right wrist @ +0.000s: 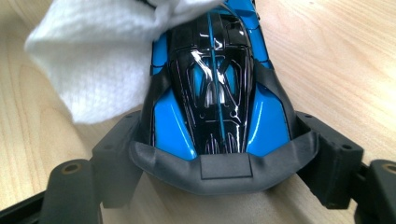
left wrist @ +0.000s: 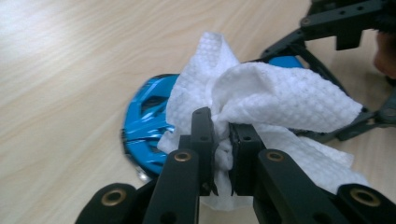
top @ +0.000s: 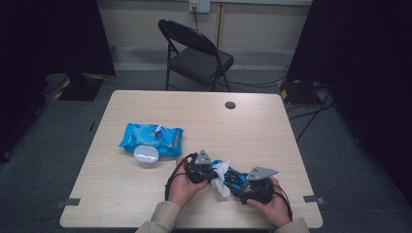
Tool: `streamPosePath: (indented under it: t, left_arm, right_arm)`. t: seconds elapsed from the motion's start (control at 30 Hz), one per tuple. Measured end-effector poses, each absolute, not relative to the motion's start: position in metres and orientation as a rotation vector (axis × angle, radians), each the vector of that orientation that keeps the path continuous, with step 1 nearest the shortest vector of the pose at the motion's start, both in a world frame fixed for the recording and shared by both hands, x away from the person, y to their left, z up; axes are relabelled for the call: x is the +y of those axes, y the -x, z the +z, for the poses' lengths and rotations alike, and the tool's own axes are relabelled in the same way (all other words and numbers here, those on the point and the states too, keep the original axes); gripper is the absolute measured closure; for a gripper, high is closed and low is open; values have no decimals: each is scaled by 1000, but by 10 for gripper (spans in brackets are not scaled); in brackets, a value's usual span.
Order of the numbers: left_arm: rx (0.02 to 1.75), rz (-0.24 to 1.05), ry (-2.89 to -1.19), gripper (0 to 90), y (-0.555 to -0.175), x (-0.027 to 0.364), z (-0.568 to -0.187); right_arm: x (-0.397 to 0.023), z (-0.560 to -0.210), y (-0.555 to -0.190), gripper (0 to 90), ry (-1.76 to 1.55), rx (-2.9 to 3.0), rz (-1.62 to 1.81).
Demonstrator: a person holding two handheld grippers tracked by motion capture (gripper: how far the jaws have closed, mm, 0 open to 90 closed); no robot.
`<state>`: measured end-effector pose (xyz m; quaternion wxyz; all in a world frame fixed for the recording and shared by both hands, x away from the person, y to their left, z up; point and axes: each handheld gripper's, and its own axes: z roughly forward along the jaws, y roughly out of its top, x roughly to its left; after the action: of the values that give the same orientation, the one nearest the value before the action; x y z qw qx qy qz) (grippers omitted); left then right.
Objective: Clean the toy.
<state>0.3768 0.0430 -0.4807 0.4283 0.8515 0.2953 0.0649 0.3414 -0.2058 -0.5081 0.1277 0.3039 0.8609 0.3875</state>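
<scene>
Here, low over the near edge of the counter (top: 145, 204), the right hand-held gripper (top: 243, 187) grips a blue and black toy car (right wrist: 215, 93) by its sides, its jaws pressed against the body. Just beside it, the left hand-held gripper (left wrist: 222, 135) is clamped tight on a white wipe (left wrist: 261, 93), which lies against the car's far end. Farther back sits a blue wipes pack (top: 151, 139) with a round white lid (top: 145, 155) touching its near edge.
</scene>
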Motion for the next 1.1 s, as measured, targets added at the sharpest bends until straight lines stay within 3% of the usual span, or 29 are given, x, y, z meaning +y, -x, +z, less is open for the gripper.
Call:
streamPosePath:
  t: [0.47,0.63,1.1]
  left_arm:
    - [803,189,-2089,825,-390,57,-485]
    - [816,260,-2116,825,-393,58,-488]
    - [924,230,-2091,826,-399,75,-503]
  right_arm:
    - [-206,-508,-341,241,-883,2505,1127]
    - [-206,-508,-341,241,-882,2505,1127]
    - [-206,-508,-341,241,-883,2506,1127]
